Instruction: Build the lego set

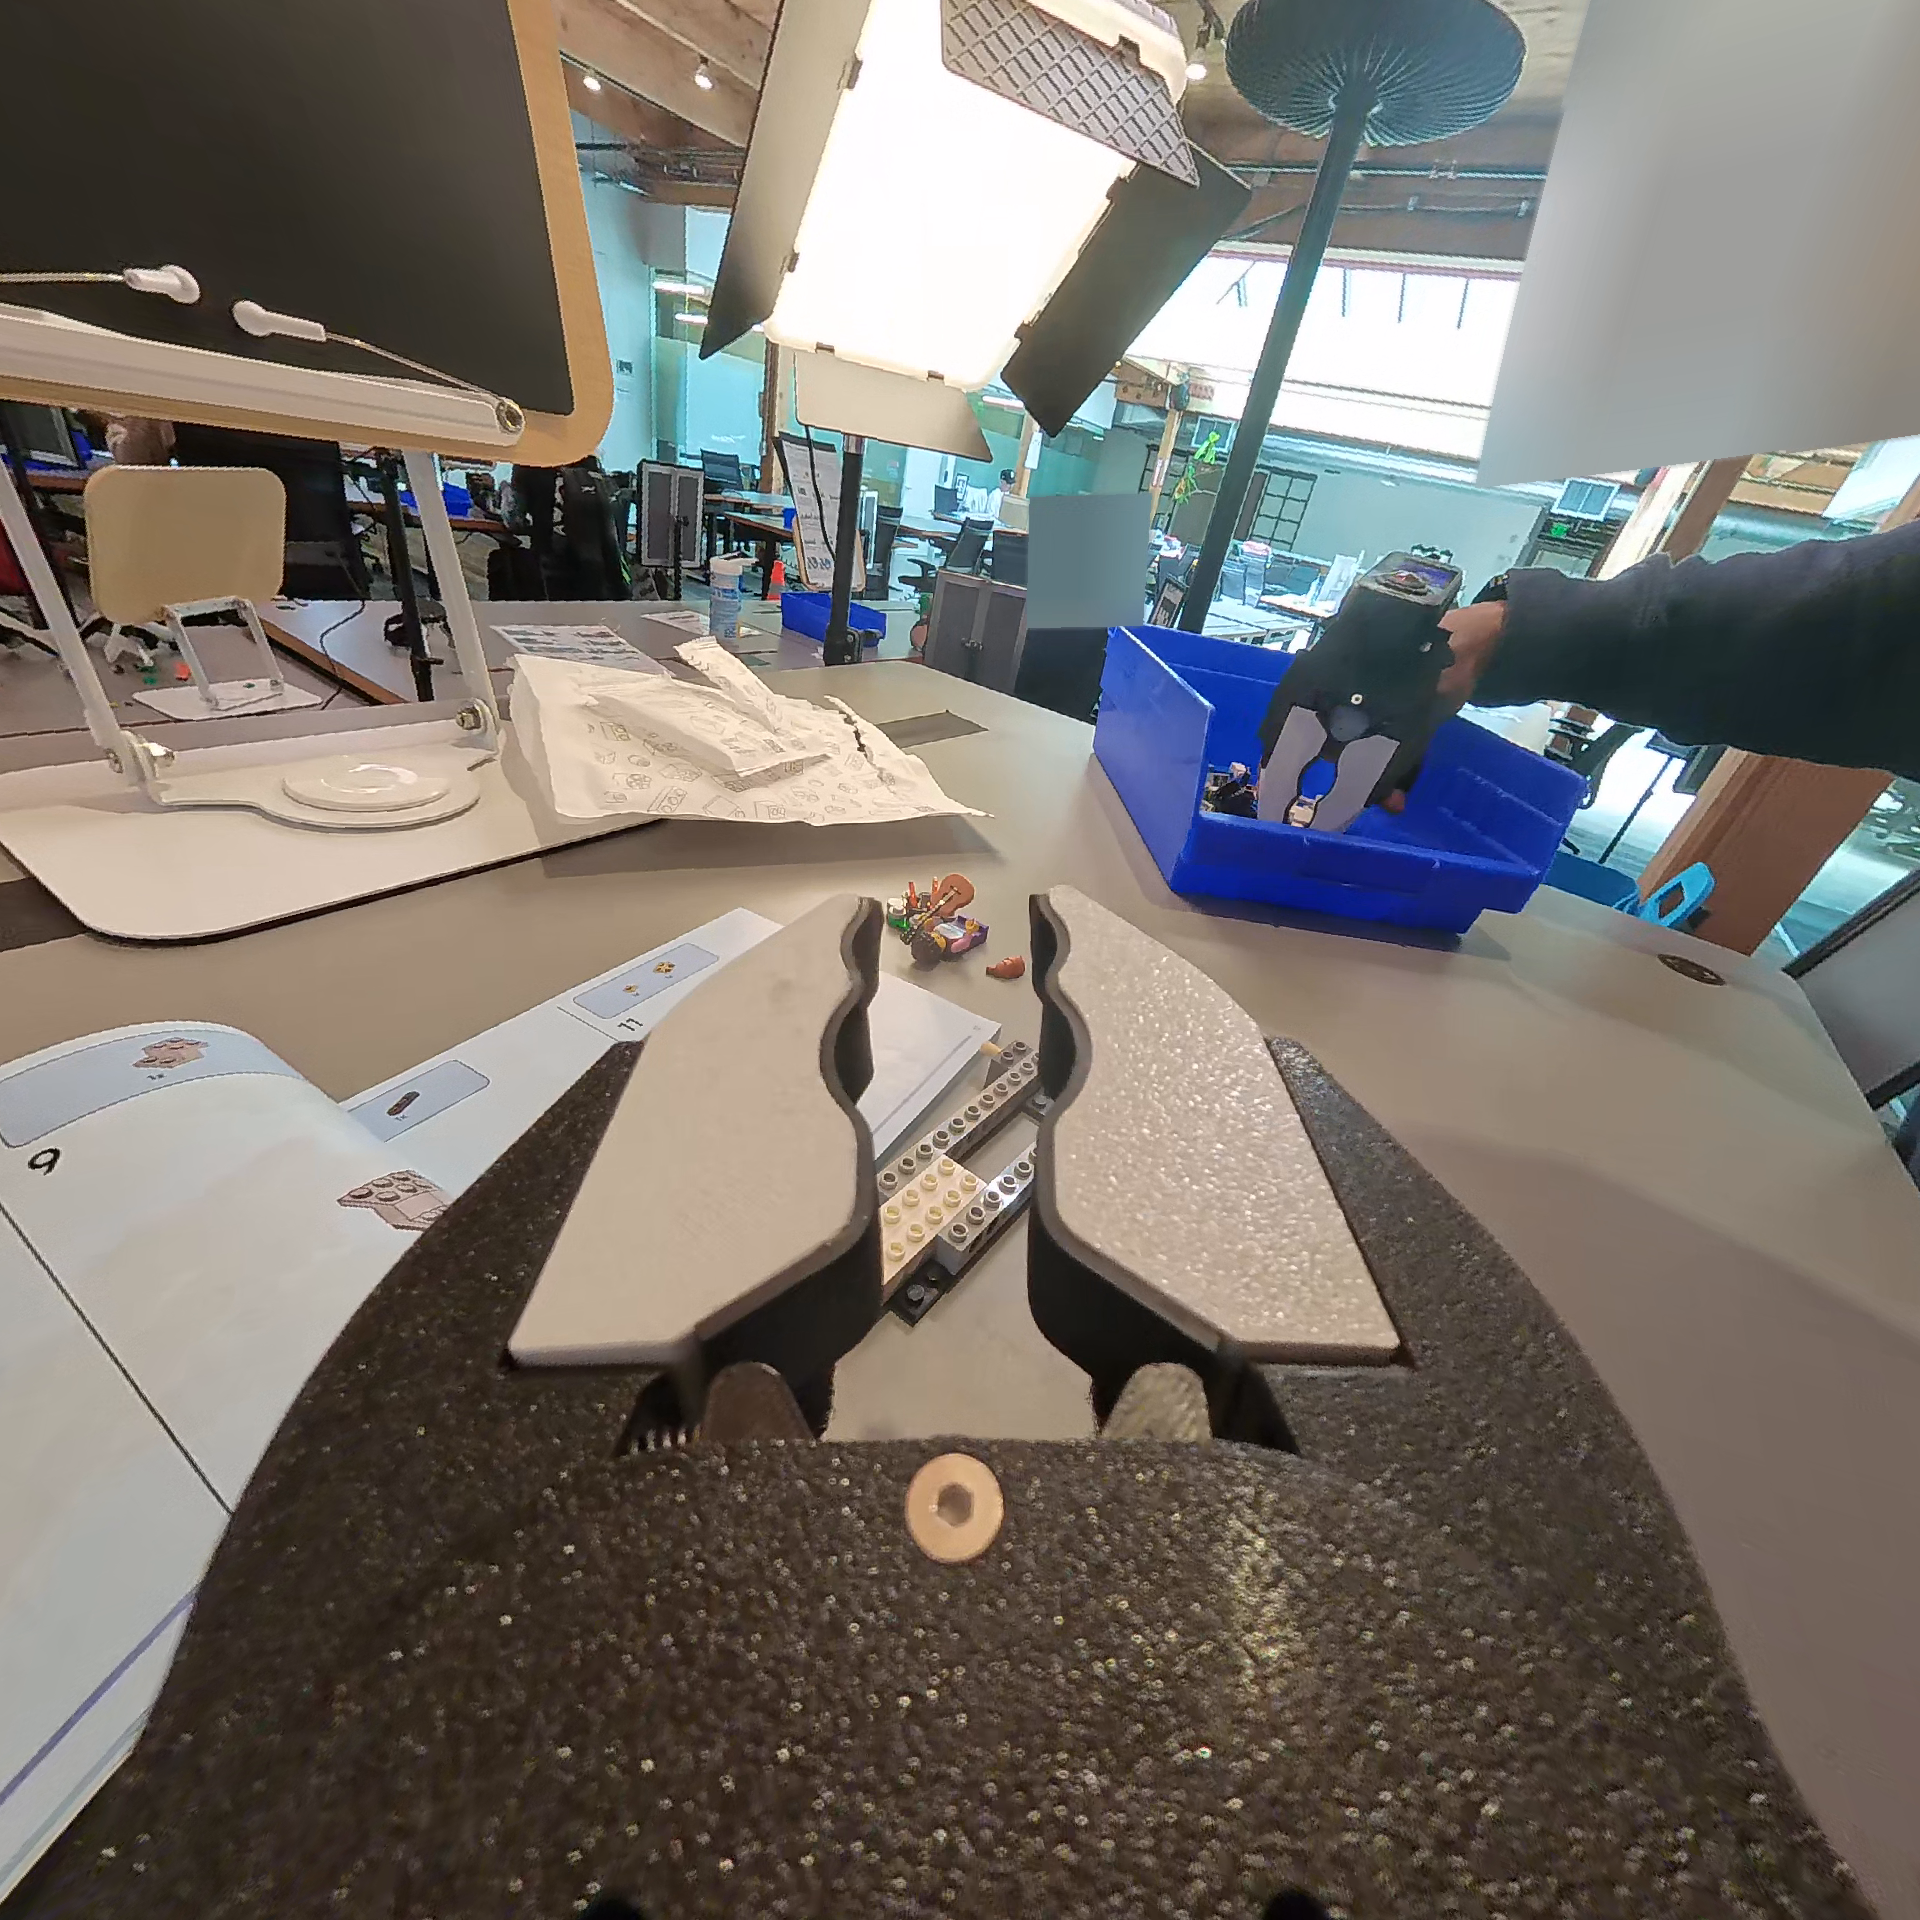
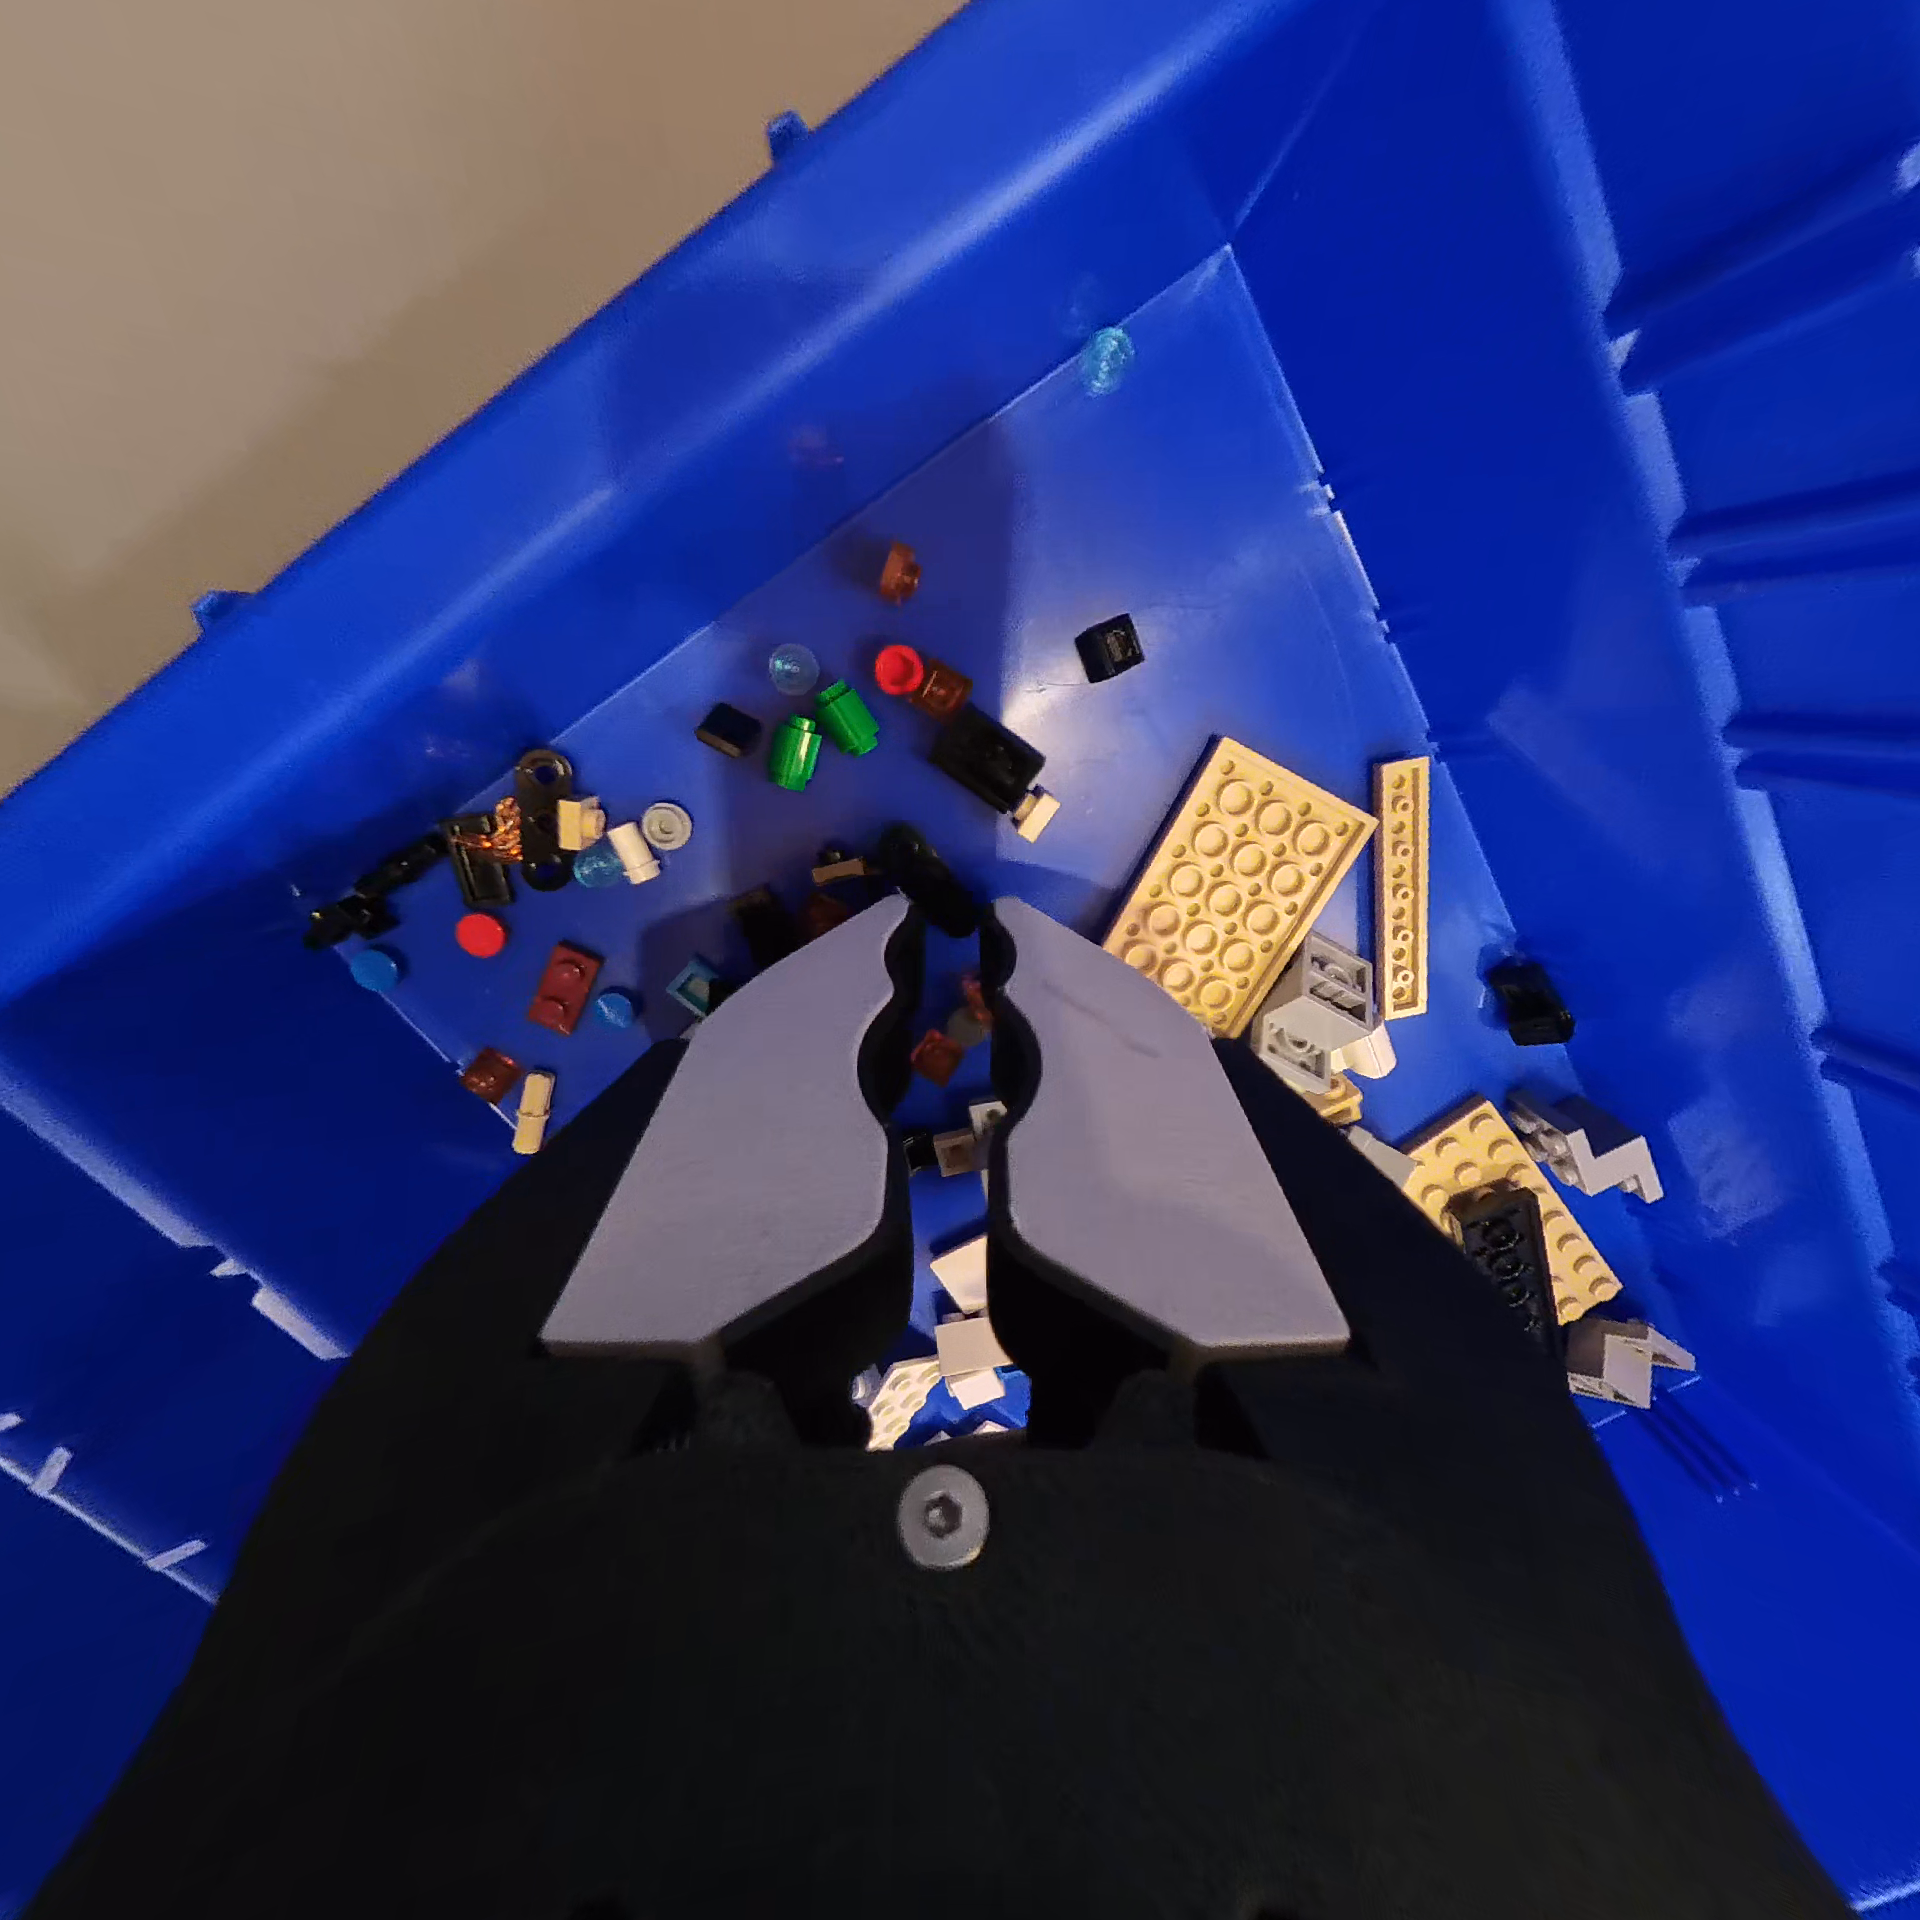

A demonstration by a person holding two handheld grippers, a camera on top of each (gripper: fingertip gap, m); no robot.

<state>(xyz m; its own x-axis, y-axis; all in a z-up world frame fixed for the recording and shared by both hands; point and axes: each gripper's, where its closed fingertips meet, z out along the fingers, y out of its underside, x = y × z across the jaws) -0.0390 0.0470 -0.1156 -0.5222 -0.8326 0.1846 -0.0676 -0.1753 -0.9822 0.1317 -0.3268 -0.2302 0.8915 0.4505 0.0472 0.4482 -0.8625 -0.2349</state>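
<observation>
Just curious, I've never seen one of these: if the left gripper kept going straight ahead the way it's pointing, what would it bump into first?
Probably the small toy figure cluster on the grey table, straight ahead of the left gripper; depth is hard to judge.

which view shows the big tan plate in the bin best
The right wrist view: it looks down into the blue bin, and the tan plate lies in full sight beside the right gripper. In the left wrist view, the bin's wall hides it.

Grey brick assembly [image 1: 966, 1184] partly hidden behind left hand-held gripper [image 1: 956, 914] fingers.
</observation>
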